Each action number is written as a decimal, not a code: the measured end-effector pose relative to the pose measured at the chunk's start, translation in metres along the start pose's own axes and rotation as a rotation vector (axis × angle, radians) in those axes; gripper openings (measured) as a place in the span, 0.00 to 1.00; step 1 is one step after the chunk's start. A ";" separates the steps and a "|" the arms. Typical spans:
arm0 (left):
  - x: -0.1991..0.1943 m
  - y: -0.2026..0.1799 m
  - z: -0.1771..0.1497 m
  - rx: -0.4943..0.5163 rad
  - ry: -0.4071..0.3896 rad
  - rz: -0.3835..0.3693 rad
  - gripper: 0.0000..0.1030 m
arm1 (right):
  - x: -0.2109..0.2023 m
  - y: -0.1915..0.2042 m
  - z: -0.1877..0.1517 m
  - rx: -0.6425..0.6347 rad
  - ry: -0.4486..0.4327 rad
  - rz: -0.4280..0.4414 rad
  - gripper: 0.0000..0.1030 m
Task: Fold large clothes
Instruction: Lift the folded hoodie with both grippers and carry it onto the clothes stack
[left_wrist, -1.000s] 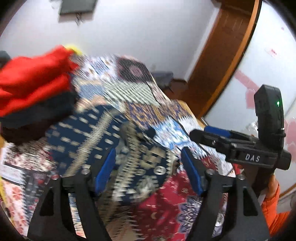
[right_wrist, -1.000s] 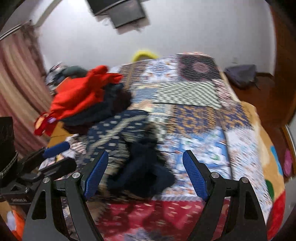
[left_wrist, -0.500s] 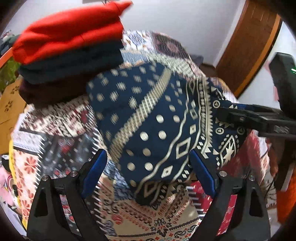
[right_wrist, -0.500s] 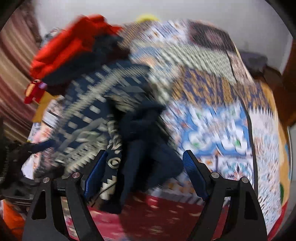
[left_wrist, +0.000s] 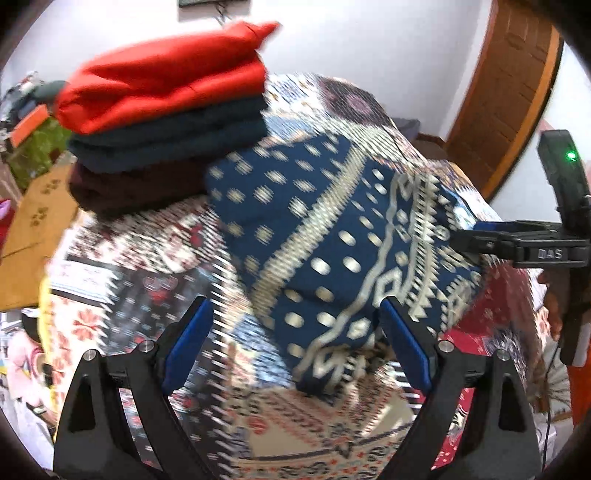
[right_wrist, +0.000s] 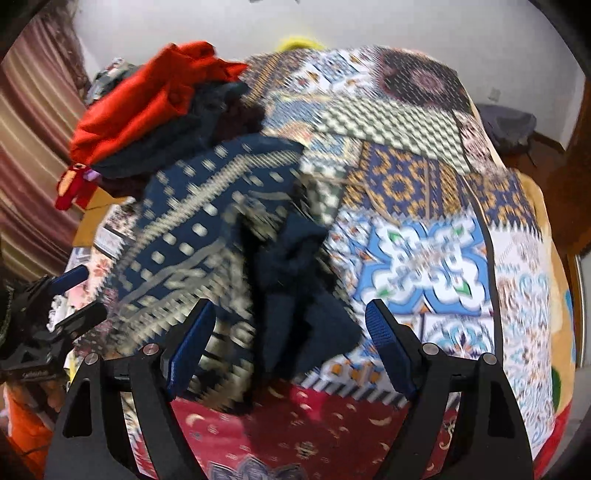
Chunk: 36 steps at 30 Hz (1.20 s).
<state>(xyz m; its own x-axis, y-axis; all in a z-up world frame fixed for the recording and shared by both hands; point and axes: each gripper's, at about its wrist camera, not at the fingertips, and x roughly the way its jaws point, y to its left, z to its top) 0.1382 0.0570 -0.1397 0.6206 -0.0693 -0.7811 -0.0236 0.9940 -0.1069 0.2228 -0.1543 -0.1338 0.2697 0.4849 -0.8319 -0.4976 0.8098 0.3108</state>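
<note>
A dark blue garment (left_wrist: 332, 240) with cream dots and zigzag bands lies folded on the patchwork quilt (left_wrist: 129, 295). My left gripper (left_wrist: 297, 347) hovers open over its near corner, and the pads touch no cloth. My right gripper (left_wrist: 467, 234) stands at the garment's right edge. In the right wrist view the same garment (right_wrist: 207, 236) lies rumpled, with a plain navy part (right_wrist: 295, 288) bunched up. My right gripper (right_wrist: 291, 347) is open above that part without pressing on it. My left gripper (right_wrist: 90, 293) shows at the far left.
A stack of folded clothes (left_wrist: 166, 110), red on top of dark teal and maroon, sits just behind the garment. The same stack (right_wrist: 155, 110) looks loose from the right. A wooden door (left_wrist: 509, 92) stands at the right, a striped curtain (right_wrist: 29, 147) at the left.
Both grippers have sunk and tipped down toward the blue garment, which now fills more of each view. The left jaws stand a little wider than a second ago.
</note>
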 end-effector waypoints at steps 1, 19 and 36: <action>-0.001 0.005 0.002 -0.010 -0.005 0.007 0.89 | 0.001 0.004 0.004 -0.010 -0.004 0.014 0.78; 0.076 0.051 0.028 -0.277 0.168 -0.293 0.90 | 0.104 -0.048 0.035 0.145 0.273 0.236 0.94; 0.150 0.071 0.026 -0.525 0.281 -0.571 0.98 | 0.172 -0.047 0.062 0.262 0.397 0.482 0.75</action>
<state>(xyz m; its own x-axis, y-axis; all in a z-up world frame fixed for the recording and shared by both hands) 0.2498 0.1196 -0.2487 0.4305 -0.6397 -0.6368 -0.1708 0.6351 -0.7534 0.3435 -0.0890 -0.2630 -0.2808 0.6943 -0.6627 -0.2565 0.6110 0.7489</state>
